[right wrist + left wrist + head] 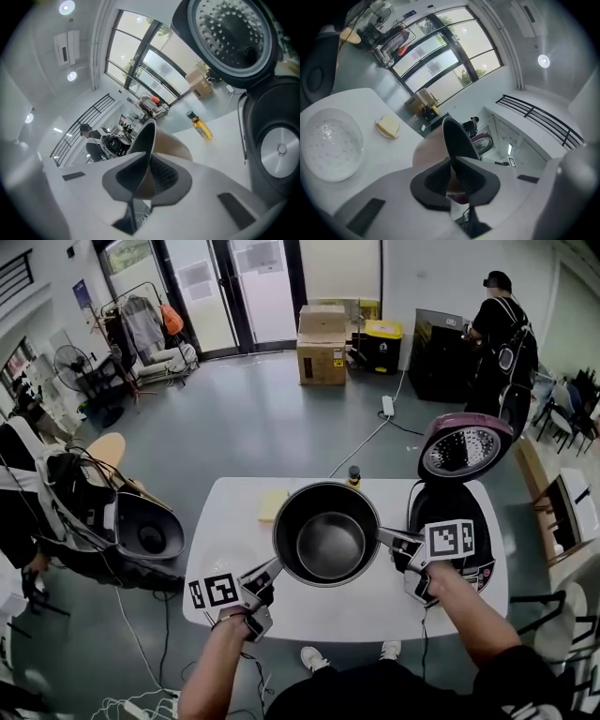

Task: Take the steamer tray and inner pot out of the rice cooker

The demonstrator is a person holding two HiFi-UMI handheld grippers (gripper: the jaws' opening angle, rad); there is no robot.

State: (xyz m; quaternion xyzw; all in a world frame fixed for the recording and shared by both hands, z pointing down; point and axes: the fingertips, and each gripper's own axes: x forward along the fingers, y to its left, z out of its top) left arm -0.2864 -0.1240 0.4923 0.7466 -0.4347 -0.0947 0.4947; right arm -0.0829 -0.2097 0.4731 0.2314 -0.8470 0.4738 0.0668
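Observation:
The dark inner pot [326,535] hangs over the middle of the white table [375,606], held level between my two grippers. My left gripper [271,571] is shut on its near-left rim, and my right gripper [385,539] is shut on the right rim. In the left gripper view the pads [465,174] pinch the pot's wall [457,138]. The right gripper view shows the same grip [147,176] on the rim [146,136]. The rice cooker [452,521] stands at the table's right with its lid [466,448] up. The white perforated steamer tray [328,143] lies on the table's left.
A yellow sponge [272,504] and a small bottle [353,474] sit near the table's far edge. A person [502,324] stands at the back right beside cardboard boxes [322,343]. Another person with black gear [145,526] is close on the left. Cables run across the floor.

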